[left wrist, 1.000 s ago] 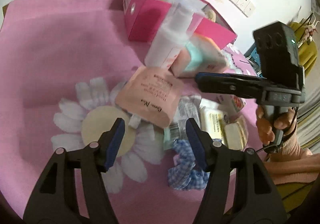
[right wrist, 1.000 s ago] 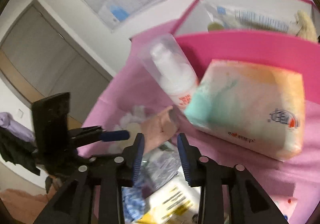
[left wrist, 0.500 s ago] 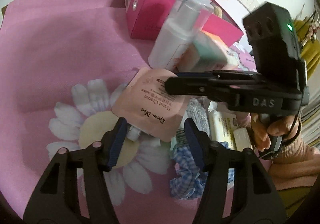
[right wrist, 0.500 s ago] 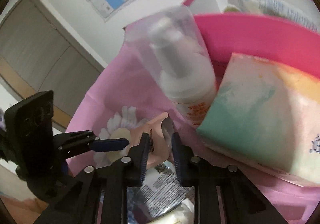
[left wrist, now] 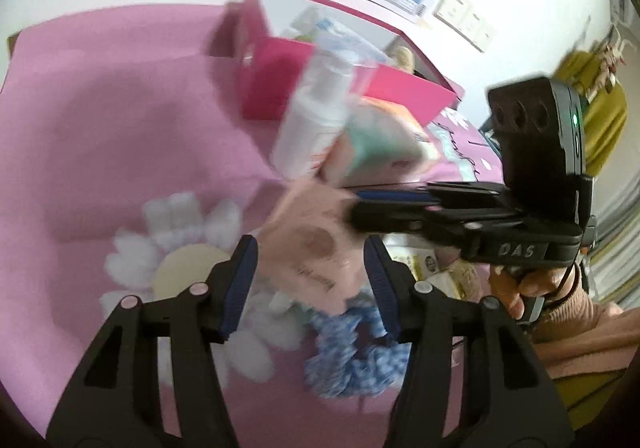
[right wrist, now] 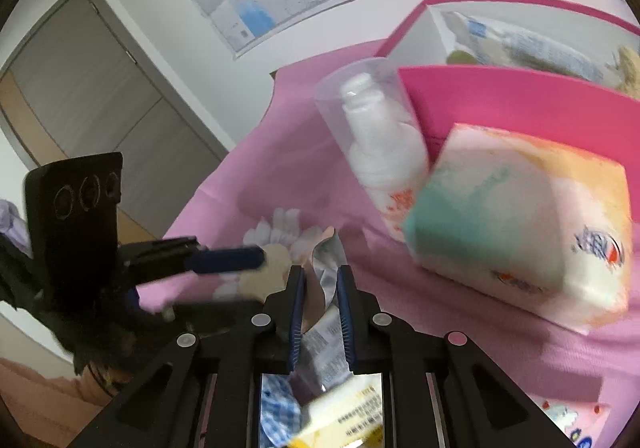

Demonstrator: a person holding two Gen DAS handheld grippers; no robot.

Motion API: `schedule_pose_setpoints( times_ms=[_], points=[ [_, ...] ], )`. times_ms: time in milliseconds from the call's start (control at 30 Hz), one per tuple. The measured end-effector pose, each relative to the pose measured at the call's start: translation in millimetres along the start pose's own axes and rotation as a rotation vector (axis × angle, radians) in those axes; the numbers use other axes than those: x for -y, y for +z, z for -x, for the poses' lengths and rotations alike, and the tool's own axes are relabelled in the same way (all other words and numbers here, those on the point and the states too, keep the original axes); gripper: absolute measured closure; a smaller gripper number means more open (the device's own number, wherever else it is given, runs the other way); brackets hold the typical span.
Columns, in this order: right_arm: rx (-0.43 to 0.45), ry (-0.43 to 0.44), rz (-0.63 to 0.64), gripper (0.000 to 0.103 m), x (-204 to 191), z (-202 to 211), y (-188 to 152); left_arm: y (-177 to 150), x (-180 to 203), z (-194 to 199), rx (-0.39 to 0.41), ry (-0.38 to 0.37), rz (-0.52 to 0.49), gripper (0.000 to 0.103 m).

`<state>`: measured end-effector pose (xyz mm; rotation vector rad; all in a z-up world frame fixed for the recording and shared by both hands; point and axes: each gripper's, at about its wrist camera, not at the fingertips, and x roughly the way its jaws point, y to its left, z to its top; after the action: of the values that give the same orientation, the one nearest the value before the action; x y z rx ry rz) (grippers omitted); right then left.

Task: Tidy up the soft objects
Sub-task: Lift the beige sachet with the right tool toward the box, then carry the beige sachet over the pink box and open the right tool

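Bright, even indoor light with soft shadows; both fisheye views bend strongly toward dark corners. Motion blur smears the pink pouch point(left wrist: 316, 248) and scrunchie point(left wrist: 352, 360).

A surface covered by a pink cloth with a white daisy print point(left wrist: 100, 152) carries a clutter of items. An open magenta cardboard box point(left wrist: 272, 88) stands at the back. In front of it lie a white pump bottle with a clear cap point(left wrist: 316, 120), a pastel tissue pack point(left wrist: 380, 144) and a blue-and-white checked fabric scrunchie point(left wrist: 348, 360).
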<state>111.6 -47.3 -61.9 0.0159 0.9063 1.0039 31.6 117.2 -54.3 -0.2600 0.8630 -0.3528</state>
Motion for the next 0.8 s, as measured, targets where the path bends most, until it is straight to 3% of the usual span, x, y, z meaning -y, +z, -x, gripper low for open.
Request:
schedule_pose_setpoints(
  times_ms=[133, 200, 333, 433, 500, 533, 800],
  points=[
    [0.002, 0.005, -0.031, 0.088, 9.4, 7.0, -8.5, -13.2, -13.1, -2.9, -0.05, -0.026, 0.047, 0.047],
    [-0.003, 0.008, -0.041, 0.1, 10.5, 4.6, -11.0, -18.4, -12.2, -10.3, -0.084, -0.037, 0.049, 0.047],
    [-0.017, 0.02, -0.06, 0.099, 13.6, 2.9, -15.1, -17.7, -1.0, -26.9, -0.119, -0.068, 0.026, 0.045],
    [-0.01, 0.025, -0.073, 0.095, 13.7, 4.5, -12.3, -15.2, 4.6, -29.8, -0.117, -0.047, 0.011, 0.044],
    [-0.007, 0.041, -0.106, 0.081, 19.5, 6.7, -10.3, -14.6, 3.4, -29.5, -0.114, -0.043, 0.023, 0.044],
    [-0.01, 0.033, -0.119, 0.069, 20.7, 5.9, -8.7, -14.0, 2.5, -28.6, -0.111, -0.032, 0.023, 0.044],
    [-0.09, 0.025, -0.138, 0.063, 18.7, -20.5, -5.7, -5.0, -6.2, -33.7, -0.114, -0.049, 0.037, 0.044]
  ],
)
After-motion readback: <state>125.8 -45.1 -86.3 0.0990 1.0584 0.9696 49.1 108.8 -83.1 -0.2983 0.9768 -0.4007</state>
